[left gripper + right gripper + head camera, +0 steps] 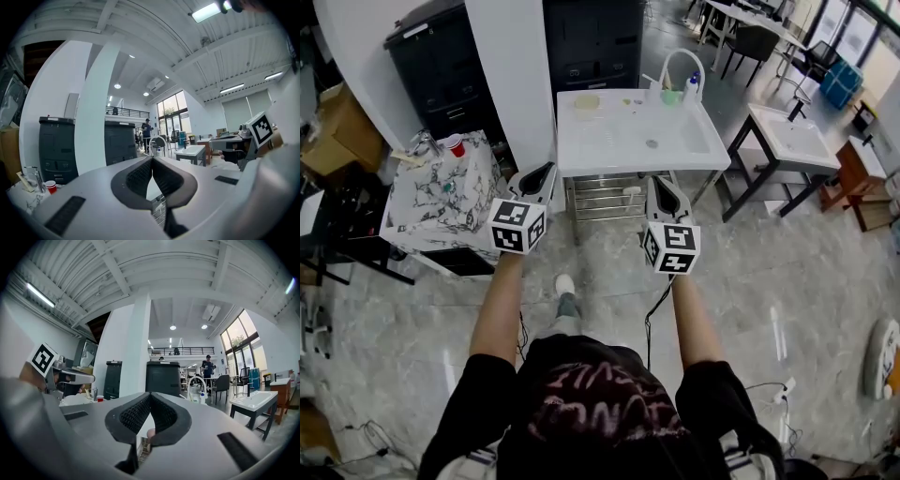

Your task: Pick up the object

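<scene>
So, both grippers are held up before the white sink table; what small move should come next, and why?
Probably step forward to the white sink table. The left gripper and right gripper are shut and empty, and they appear to hang short of the table.

A glossy grey floor is gleaming under strip lights. A white sink worktop is standing before a white pillar, which is rising between dark cabinets. A marble-patterned table is sitting at the worktop's left. Tall windows are letting daylight in beneath white ceiling beams.
</scene>
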Demonstrator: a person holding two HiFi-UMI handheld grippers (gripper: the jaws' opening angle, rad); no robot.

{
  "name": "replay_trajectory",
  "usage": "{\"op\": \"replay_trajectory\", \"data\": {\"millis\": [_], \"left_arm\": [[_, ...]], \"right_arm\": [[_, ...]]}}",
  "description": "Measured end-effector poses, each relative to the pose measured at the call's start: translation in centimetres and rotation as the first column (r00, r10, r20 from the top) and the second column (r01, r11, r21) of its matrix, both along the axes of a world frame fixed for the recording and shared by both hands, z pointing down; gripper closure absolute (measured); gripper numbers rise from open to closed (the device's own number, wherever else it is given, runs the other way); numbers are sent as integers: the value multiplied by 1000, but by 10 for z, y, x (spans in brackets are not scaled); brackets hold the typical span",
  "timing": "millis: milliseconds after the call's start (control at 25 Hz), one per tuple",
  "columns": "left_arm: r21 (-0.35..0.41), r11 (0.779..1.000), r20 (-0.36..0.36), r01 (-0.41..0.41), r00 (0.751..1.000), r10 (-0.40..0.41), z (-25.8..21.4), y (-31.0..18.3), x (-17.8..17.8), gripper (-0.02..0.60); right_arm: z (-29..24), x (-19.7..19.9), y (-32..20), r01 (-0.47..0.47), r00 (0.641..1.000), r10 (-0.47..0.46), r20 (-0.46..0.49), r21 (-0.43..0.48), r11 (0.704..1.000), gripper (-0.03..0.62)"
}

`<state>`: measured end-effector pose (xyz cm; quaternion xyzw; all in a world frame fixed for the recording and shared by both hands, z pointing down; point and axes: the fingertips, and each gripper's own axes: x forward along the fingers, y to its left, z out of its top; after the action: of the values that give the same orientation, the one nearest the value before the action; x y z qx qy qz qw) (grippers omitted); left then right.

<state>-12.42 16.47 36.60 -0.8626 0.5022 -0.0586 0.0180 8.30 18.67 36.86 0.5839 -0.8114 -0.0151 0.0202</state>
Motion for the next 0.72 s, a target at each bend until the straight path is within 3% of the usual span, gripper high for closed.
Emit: {"op": "replay_trajectory", "data": {"millis": [720], "left_arm": [[-61,997,-33,-43,999,41,28,-195,-16,566]], "right_arm": [[20,-23,-186,-31,999,30,-26,-44,999,579]]}}
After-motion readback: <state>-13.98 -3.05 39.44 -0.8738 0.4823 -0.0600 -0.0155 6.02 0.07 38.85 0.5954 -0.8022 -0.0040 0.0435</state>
